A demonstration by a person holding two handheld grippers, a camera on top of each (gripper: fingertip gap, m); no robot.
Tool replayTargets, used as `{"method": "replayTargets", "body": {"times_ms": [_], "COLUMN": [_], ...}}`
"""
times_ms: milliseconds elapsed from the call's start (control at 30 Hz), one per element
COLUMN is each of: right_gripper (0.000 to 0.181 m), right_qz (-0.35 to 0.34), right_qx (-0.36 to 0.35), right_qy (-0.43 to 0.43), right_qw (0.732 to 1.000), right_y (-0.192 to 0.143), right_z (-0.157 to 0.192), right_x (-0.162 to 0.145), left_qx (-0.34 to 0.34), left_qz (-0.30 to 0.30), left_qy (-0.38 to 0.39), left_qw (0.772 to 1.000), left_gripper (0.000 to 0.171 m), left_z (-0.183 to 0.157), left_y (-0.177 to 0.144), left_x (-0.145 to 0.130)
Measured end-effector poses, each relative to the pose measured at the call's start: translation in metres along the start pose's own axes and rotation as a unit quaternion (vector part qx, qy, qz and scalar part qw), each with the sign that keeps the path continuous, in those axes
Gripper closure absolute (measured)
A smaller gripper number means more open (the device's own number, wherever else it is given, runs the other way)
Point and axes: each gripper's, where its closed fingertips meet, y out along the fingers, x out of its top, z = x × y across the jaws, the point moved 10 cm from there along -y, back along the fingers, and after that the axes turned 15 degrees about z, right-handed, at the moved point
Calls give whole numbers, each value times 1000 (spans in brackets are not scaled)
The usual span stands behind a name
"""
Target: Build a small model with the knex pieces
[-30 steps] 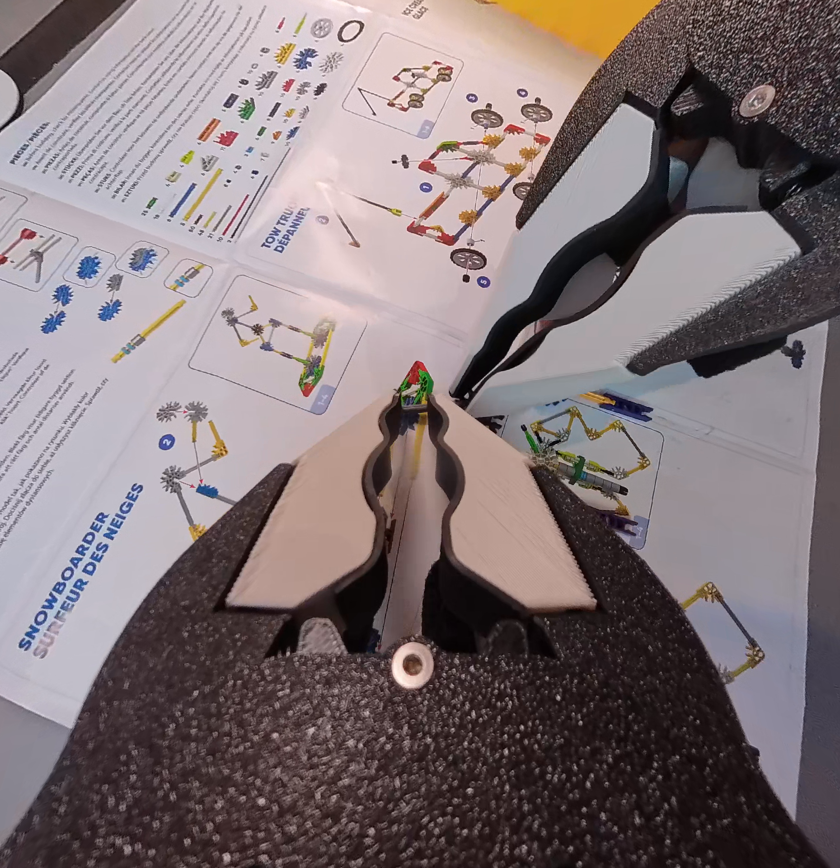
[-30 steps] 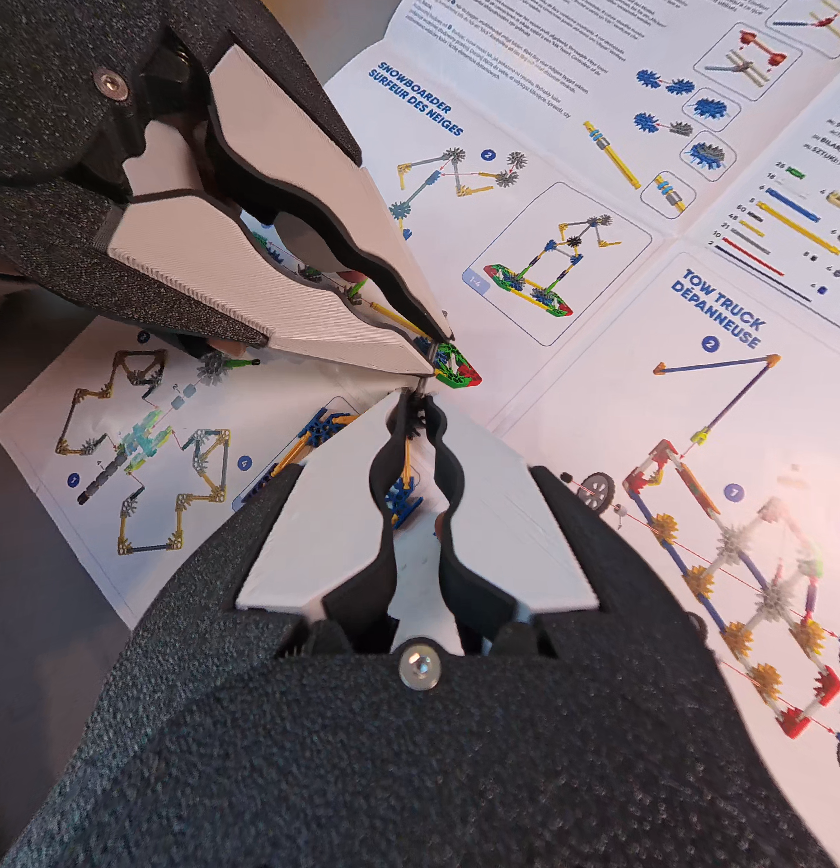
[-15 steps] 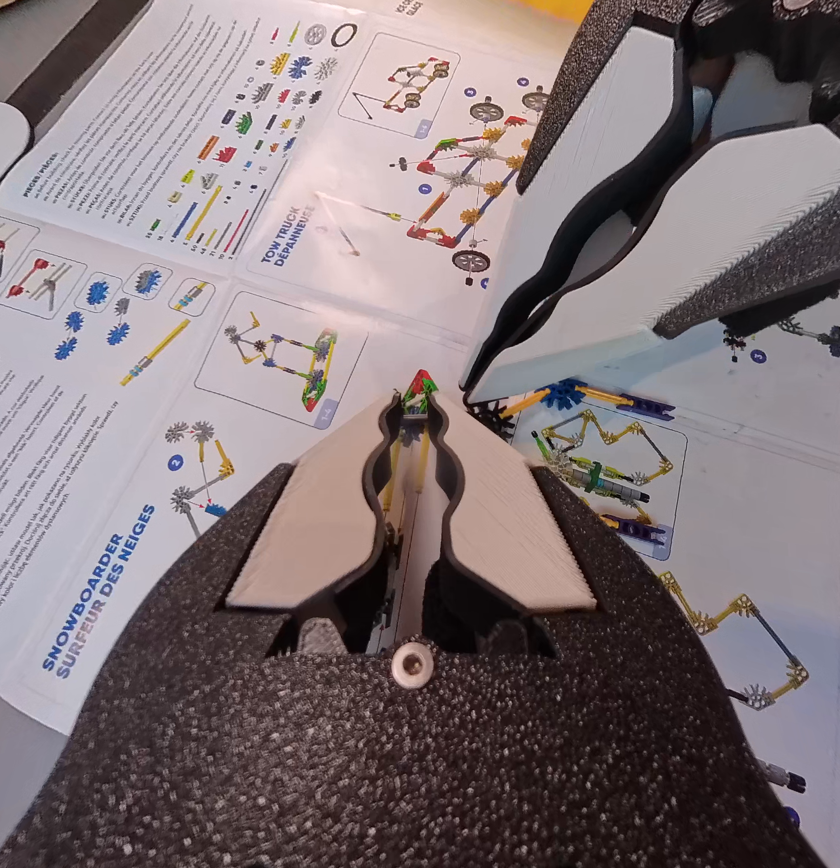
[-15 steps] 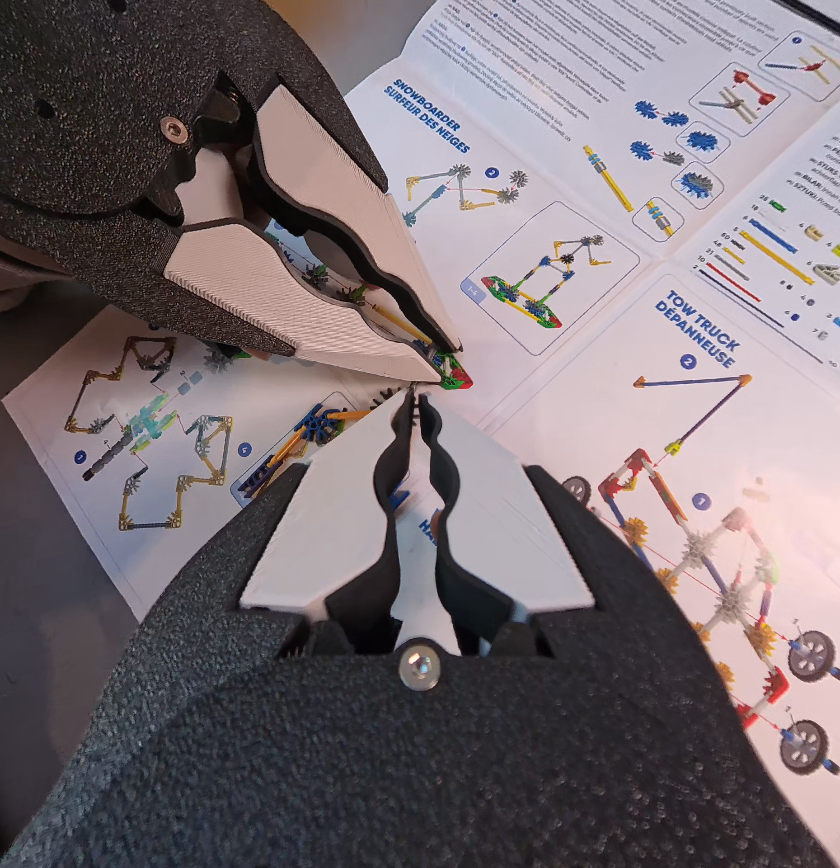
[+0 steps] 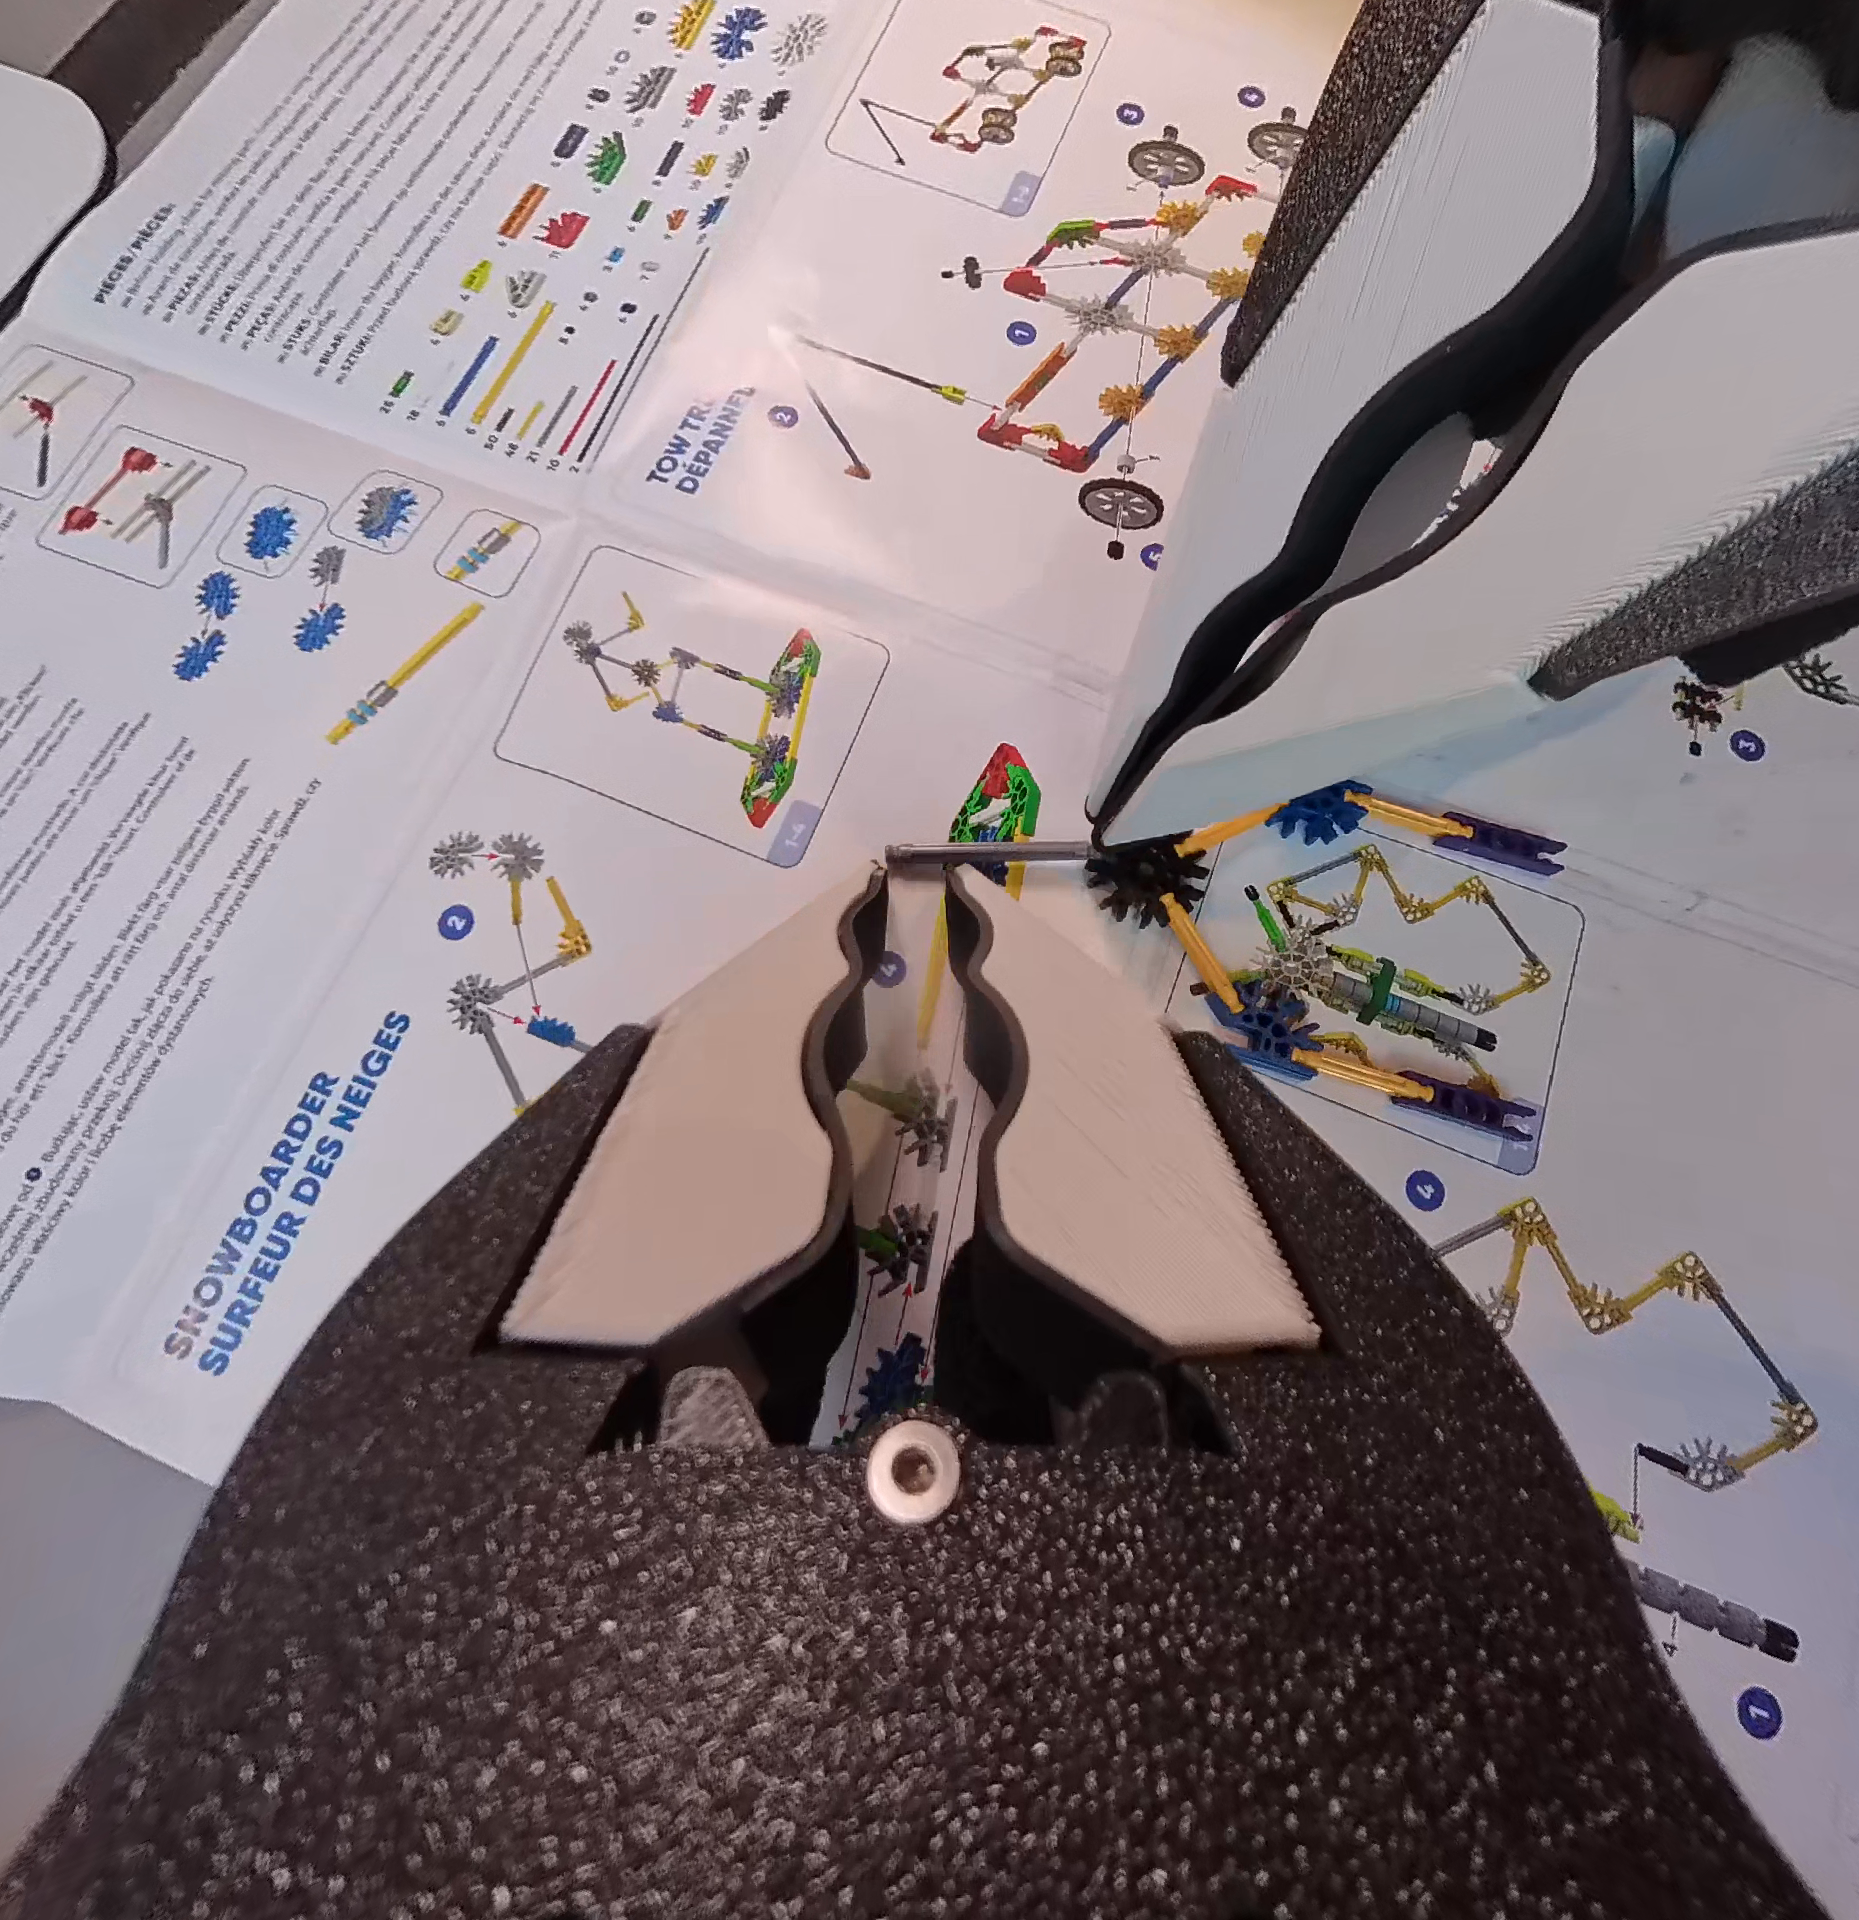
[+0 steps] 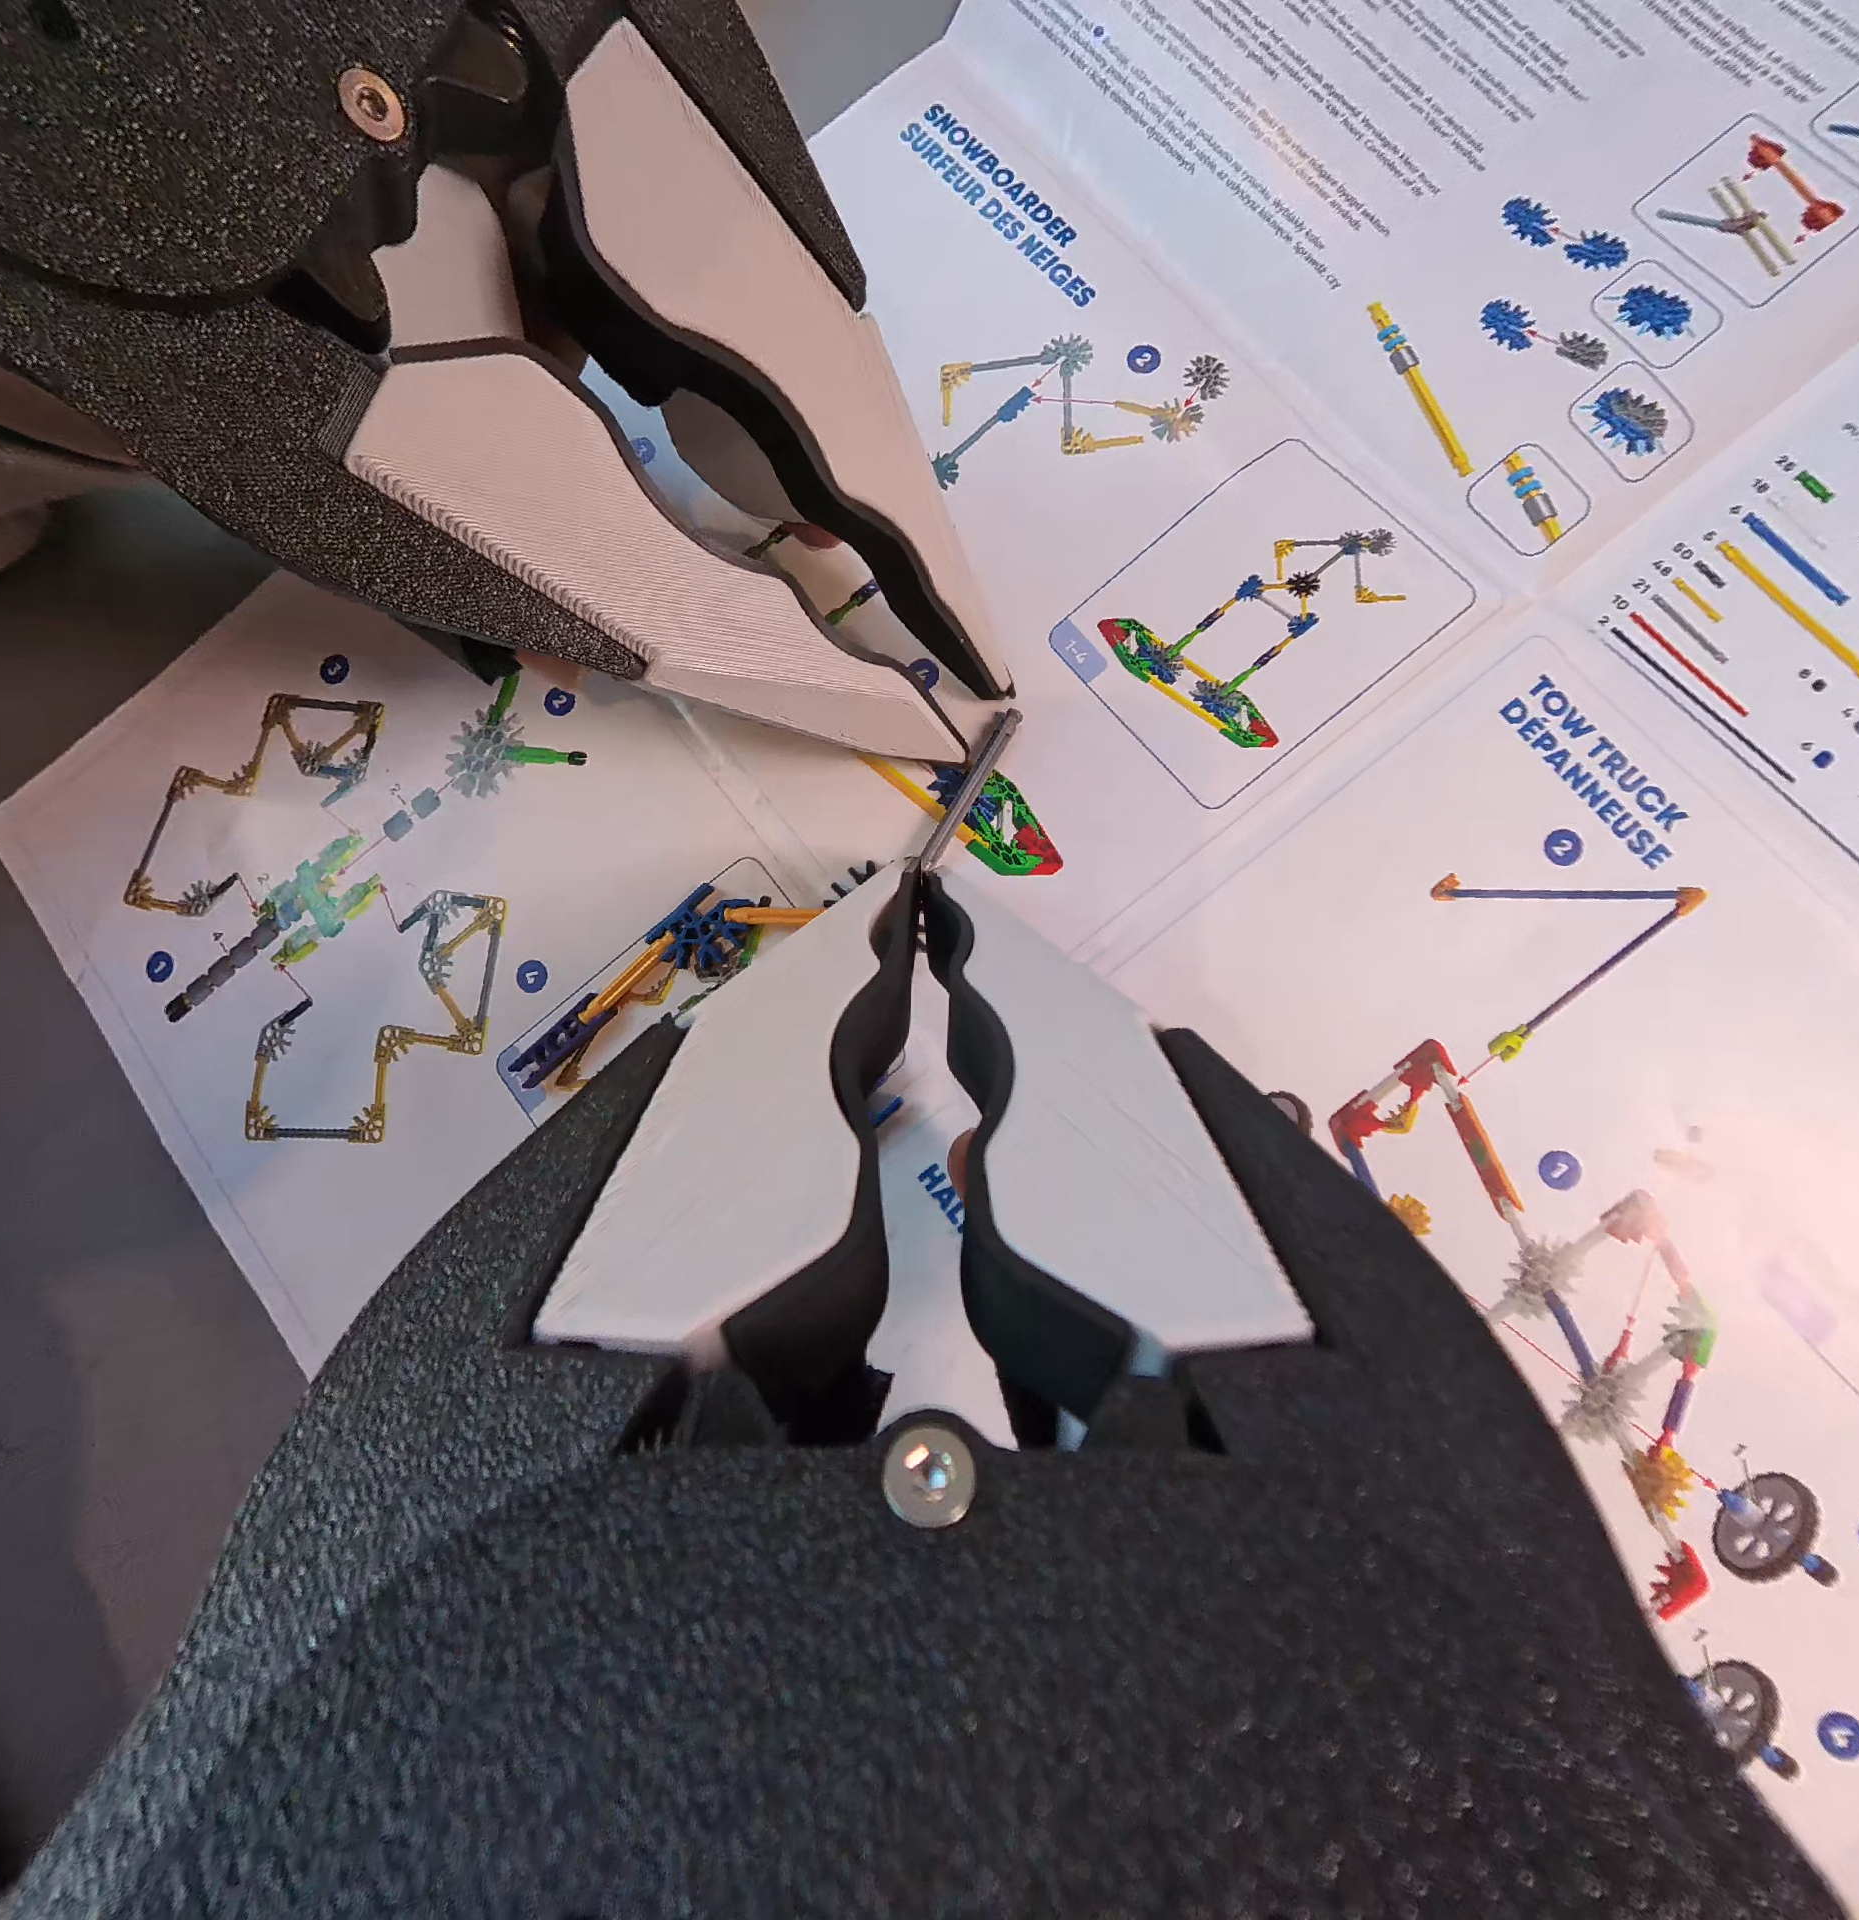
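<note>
A thin grey rod [image 5: 992, 850] spans the gap between my two grippers, just above a large printed instruction sheet [image 5: 696, 416]. My right gripper [image 6: 917, 883] is shut on one end of the rod [image 6: 969, 790], right beside a black spiked connector [image 5: 1148, 878]. Yellow rods run from that connector to blue connectors [image 5: 1320, 812] and purple pieces lying on the sheet. My left gripper [image 5: 920, 883] has its jaws a narrow gap apart and holds nothing. The rod's other end lies across its fingertips. The right gripper also shows in the left wrist view [image 5: 1096, 826], and the left gripper in the right wrist view [image 6: 985, 722].
The sheet [image 6: 1320, 831] covers most of the grey table [image 6: 94, 1247]. A white rounded object [image 5: 21, 177] sits off the sheet's far left corner. The blue-and-yellow part of the assembly [image 6: 701, 925] lies just left of my right fingers. Only a small space, under 4 cm, lies between the two pairs of fingers.
The two grippers have drawn apart. The grey rod now shows between their tips, where before the tips were almost touching. The black connector has moved away from my left fingertips.
</note>
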Motion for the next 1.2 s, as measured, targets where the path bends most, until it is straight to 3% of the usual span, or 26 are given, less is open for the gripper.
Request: {"method": "replayTargets", "body": {"times_ms": [800,900,1033,1133,1200], "right_gripper": [181,171,156,156,156], "right_qz": [0,-13,9,16,10], "right_qx": [7,11,22,-4,-27], "right_qy": [-7,-22,-73,-109,-111], "right_qw": [1000,1000,997,994,993], "right_y": [-1,-9,-22,-34,-46], "right_z": [3,1,-1,-6,-15], "right_x": [-3,-5,-17,-31,-38], "left_qx": [-1,-1,-52,-100,-93], "left_qz": [-13,-16,-15,1,17], "left_qy": [12,9,15,18,20], "left_qw": [1000,1000,998,995,995], "left_gripper": [161,160,158,151,148], "left_z": [-5,-3,-10,-26,-36], "left_y": [-1,-8,-22,-25,-21], "left_x": [4,3,0,-2,-4]}}
